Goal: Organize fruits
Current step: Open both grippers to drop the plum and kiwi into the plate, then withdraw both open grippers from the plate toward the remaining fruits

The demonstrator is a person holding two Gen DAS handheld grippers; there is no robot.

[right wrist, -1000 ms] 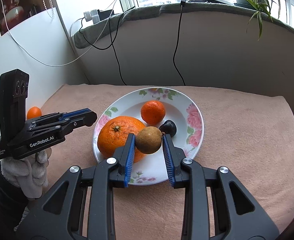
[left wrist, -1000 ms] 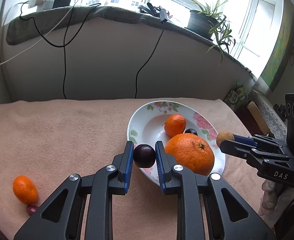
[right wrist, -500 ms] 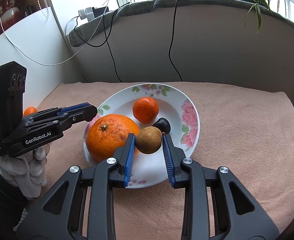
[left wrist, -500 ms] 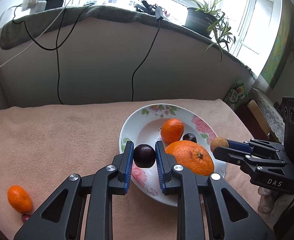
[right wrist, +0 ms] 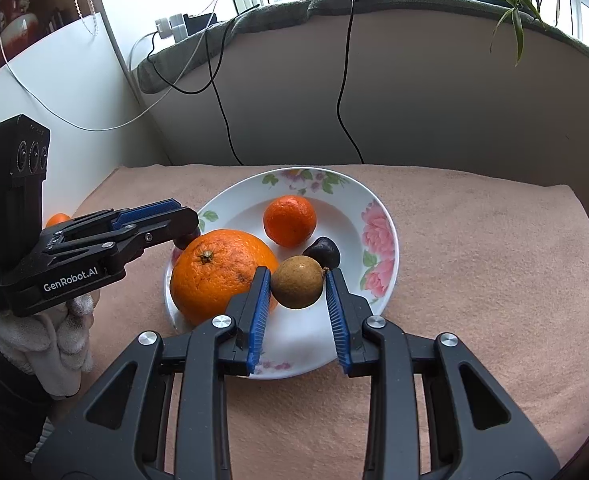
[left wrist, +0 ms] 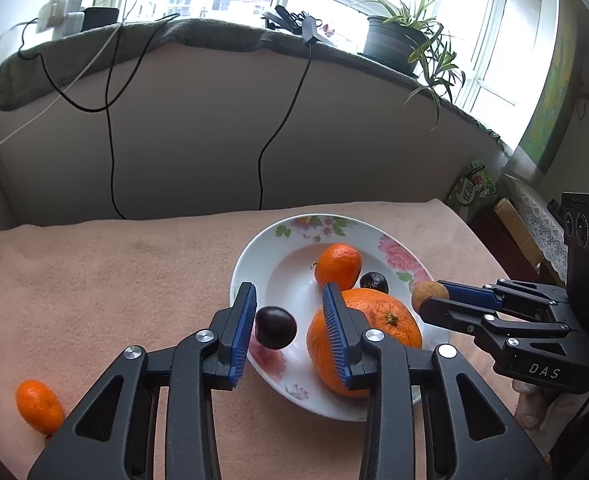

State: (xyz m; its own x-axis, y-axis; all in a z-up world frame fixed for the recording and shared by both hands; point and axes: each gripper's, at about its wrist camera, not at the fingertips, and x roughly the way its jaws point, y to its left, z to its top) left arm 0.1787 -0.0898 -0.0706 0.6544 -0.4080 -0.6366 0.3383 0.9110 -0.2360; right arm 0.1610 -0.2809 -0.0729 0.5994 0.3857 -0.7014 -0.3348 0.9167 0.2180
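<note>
Orange fruits: four | dark plums: two | plate: one

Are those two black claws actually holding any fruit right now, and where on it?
The right gripper pinches the brown fruit by its sides. The left gripper has just been opening; the dark plum sits loose between its fingers.

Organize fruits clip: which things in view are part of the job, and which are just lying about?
Part of the job:
flowered plate
big orange
dark plum
brown fruit
mandarin on the cloth

Lying about:
potted plant
black cables
charger plugs
</note>
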